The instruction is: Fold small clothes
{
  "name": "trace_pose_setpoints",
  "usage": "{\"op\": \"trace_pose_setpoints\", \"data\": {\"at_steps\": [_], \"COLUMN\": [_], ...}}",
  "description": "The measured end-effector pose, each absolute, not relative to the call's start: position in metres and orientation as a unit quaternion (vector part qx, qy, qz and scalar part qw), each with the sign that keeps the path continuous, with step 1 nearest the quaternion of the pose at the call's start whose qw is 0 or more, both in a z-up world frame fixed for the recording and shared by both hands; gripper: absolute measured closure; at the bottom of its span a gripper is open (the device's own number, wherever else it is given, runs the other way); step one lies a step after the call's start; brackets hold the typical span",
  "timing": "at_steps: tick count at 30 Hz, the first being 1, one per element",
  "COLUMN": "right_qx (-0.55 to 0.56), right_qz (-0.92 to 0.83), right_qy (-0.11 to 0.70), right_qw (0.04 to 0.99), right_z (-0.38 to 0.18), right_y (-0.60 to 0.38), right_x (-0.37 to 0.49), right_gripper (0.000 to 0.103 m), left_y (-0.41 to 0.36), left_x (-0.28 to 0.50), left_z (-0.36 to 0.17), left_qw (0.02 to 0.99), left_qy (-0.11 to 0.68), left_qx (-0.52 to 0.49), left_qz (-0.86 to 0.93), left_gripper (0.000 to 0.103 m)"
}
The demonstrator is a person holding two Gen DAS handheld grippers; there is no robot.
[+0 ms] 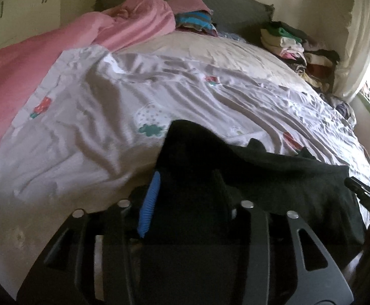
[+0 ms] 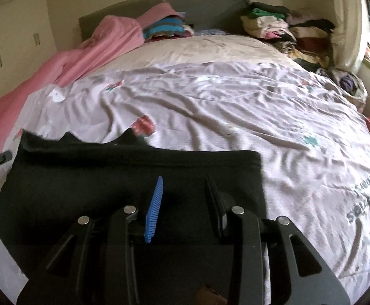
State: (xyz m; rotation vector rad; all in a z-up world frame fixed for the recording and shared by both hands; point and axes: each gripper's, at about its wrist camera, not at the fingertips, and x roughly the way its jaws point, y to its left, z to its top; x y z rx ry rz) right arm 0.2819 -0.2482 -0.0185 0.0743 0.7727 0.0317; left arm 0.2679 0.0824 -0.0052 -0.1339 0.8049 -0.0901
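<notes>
A black garment [image 2: 108,178] lies spread on the printed bedsheet [image 2: 223,117] near the front edge of the bed. In the left wrist view the garment [image 1: 274,178] is bunched up over my left gripper [image 1: 185,178], whose jaws stand apart with cloth lying between and over them; the right finger is mostly hidden by the cloth. My right gripper [image 2: 185,185] is open, its fingers resting over the garment's near right part, with nothing pinched. The right gripper's tip shows at the right edge of the left wrist view [image 1: 363,190].
A pink blanket [image 2: 78,53] lies along the left side of the bed. Stacks of folded clothes [image 2: 281,28] sit at the headboard's right, and a smaller striped pile [image 2: 167,28] lies at its middle. A window is at the far right.
</notes>
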Motion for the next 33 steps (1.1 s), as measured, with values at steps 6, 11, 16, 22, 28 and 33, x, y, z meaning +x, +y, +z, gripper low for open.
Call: {"op": "trace_pose_setpoints", "data": {"at_steps": [6,11,16,22,28,33], "right_qx": [0.078,0.079,0.090,0.109,0.119,0.112], "right_qz": [-0.006,-0.013,0.002,0.021,0.041,0.041], "right_qy": [0.380,0.400,0.418,0.426,0.423,0.415], "right_qw": [0.922,0.913,0.904,0.898,0.897,0.902], "right_z": [-0.018,-0.028,-0.035,-0.041,-0.036,-0.026], "right_y": [-0.282,-0.299,-0.307,-0.304,-0.302,-0.306], "right_x": [0.247,0.207,0.180,0.175,0.174,0.161], "right_gripper": [0.059,0.053,0.053,0.053,0.095,0.096], "left_y": [0.110,0.122,0.119,0.118,0.117,0.117], "left_x": [0.241,0.222,0.212,0.212,0.201,0.189], "left_z": [-0.013,-0.025,-0.035,-0.050,-0.047,-0.041], "left_qw": [0.912,0.894,0.882,0.864,0.857,0.860], "left_qy": [0.399,0.419,0.440,0.465,0.466,0.466], "left_qx": [-0.092,-0.141,-0.142,-0.170,-0.186,-0.171], "left_qz": [-0.041,-0.076,-0.092,-0.097,-0.118,-0.120], "left_gripper": [0.058,0.053,0.053,0.060,0.092,0.093]}}
